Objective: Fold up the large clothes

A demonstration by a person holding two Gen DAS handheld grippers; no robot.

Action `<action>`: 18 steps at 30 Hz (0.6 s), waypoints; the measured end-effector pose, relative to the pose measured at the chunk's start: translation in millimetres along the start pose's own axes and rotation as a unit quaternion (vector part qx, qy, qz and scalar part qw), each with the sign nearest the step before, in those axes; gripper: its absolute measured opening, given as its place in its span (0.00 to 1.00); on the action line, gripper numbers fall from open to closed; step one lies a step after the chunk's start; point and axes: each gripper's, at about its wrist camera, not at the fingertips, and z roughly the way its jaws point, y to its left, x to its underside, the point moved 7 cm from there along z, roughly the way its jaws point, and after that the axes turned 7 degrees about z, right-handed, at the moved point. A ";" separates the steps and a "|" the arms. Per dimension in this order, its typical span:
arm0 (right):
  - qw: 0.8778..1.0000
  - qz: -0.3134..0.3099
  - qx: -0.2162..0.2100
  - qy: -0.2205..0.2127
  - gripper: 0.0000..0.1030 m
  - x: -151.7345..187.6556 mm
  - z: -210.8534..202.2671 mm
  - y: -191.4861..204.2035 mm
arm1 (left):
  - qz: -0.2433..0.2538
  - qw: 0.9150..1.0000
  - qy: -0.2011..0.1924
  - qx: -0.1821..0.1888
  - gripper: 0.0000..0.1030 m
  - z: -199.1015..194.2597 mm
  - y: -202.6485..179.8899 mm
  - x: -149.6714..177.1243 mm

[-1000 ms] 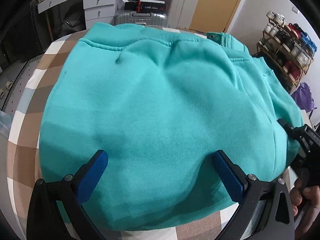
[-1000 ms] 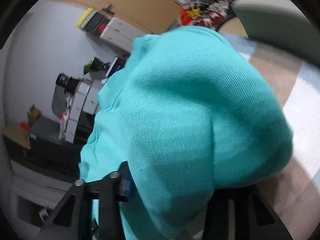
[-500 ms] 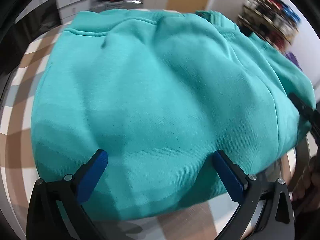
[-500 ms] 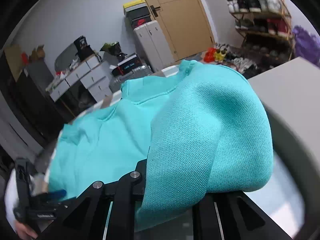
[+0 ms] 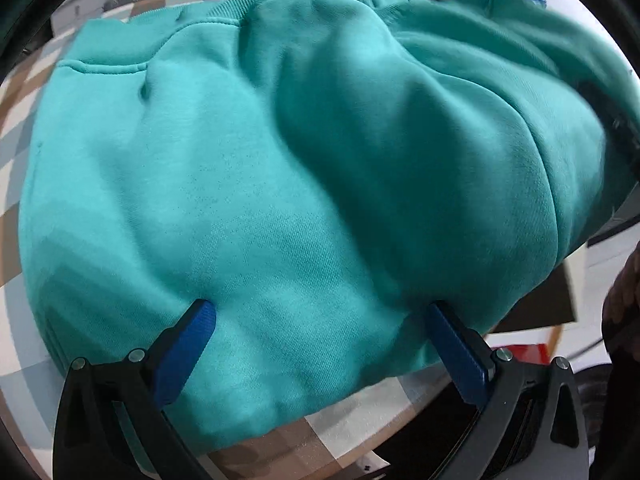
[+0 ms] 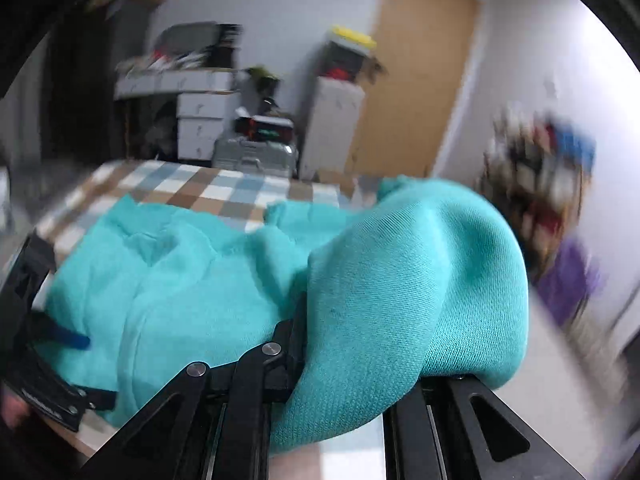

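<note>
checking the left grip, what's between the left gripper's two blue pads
Only the teal sweatshirt: in the left wrist view its near edge fills the gap of the open left gripper.

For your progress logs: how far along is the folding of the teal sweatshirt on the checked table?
Done: the teal sweatshirt lies spread on the checked table. In hand: the right gripper is clamped on a bunched edge, raised off the table; the left gripper stands open over the near hem. Left: no finished fold shows yet.
</note>
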 end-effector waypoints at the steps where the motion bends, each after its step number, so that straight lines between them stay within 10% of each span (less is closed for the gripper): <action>1: 0.999 -0.044 0.010 -0.021 0.10 -10.9 -5.9 17.6 | 0.001 1.000 0.001 0.014 0.99 -3.2 4.3 -2.5; 6: 0.954 -0.275 0.009 -0.118 0.11 -20.2 -35.9 127.6 | 0.017 0.994 0.019 0.105 0.98 -22.9 12.4 7.7; 10: 0.924 -0.361 -0.052 -0.114 0.11 5.2 -35.5 188.0 | 0.019 0.989 0.032 0.141 0.98 -62.4 28.2 34.5; 18: 0.926 -0.340 -0.158 -0.036 0.22 36.9 -16.9 225.8 | 0.003 0.992 -0.026 0.125 0.98 -122.7 69.7 47.8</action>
